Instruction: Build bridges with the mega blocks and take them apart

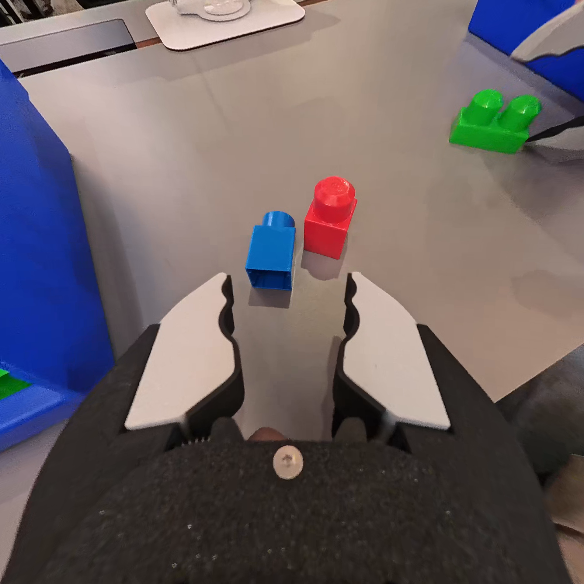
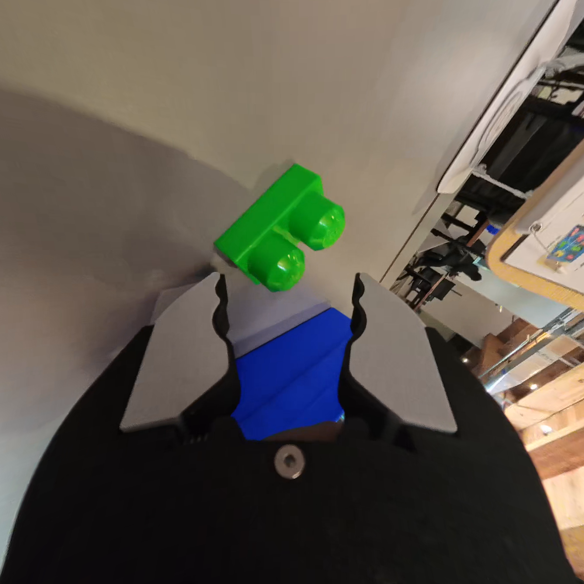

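A small blue one-stud block (image 1: pixel 271 252) lies on its side on the grey table (image 1: pixel 221 142), its open base facing me. A red one-stud block (image 1: pixel 330 218) stands upright just right of it. My left gripper (image 1: pixel 289 278) is open and empty, its tips just short of the blue block. A green two-stud block (image 1: pixel 494 126) sits at the far right, with the right gripper's fingers (image 1: pixel 556 139) beside it. In the right wrist view the green block (image 2: pixel 281 227) lies just beyond my open, empty right gripper (image 2: pixel 289 279).
A blue bin (image 1: pixel 41 252) stands at the left with something green inside at its near corner. Another blue bin (image 1: pixel 505 28) is at the far right, and shows under the right gripper (image 2: pixel 290 373). A white mat (image 1: pixel 227 25) with a glass object lies at the back edge. Tip to tip, the grippers are about 30 cm apart. My left gripper is the nearer one to the red one-stud block (image 1: pixel 330 218): about 5 cm, against 25 cm.
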A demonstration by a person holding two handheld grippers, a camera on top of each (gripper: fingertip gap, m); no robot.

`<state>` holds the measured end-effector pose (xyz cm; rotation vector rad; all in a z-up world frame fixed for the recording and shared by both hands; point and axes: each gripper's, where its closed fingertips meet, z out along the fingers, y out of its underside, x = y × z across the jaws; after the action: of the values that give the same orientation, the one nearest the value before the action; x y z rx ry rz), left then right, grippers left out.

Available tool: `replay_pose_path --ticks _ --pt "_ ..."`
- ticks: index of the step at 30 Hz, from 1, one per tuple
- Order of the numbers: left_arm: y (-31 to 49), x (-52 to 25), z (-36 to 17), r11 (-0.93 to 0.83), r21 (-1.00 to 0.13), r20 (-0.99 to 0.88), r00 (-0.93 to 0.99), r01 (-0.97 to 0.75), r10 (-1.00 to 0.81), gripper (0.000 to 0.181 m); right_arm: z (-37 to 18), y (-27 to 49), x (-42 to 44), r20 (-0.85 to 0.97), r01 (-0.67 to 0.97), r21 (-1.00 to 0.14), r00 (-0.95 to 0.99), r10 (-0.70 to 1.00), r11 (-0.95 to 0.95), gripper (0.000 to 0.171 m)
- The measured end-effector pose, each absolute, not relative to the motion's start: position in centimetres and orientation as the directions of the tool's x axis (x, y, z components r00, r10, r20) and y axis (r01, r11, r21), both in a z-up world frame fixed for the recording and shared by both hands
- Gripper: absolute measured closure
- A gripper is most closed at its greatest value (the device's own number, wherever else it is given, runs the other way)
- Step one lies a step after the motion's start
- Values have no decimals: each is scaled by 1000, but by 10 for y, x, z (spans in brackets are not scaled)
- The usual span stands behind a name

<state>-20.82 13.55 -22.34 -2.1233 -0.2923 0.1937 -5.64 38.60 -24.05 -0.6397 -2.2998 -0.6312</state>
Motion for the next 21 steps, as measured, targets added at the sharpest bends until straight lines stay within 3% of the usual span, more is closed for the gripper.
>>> replay_pose_path --ticks 4,7,9,11,15,21 --pt "132 -209 -220 -521 -848 -66 955 99 290 114 -209 380 -43 768 676 67 -504 394 734 90" --pt "124 -213 -217 -524 -848 -105 945 76 308 117 -177 353 -35 727 682 -331 -257 637 652 93" --pt "119 -215 -218 -526 -846 -101 942 89 321 119 -168 327 -32 525 622 -637 -83 847 456 103" --pt "117 -217 -221 -544 -831 -88 940 112 328 119 -163 292 -35 231 480 -849 -37 972 220 102" --pt "121 -215 -230 -589 -793 -45 949 156 313 117 -168 261 -45 -49 299 -953 -14 999 -43 107" --pt "133 -224 -241 -719 -689 -149 951 96 270 118 -192 265 -44 -107 312 -945 4 994 -103 109"
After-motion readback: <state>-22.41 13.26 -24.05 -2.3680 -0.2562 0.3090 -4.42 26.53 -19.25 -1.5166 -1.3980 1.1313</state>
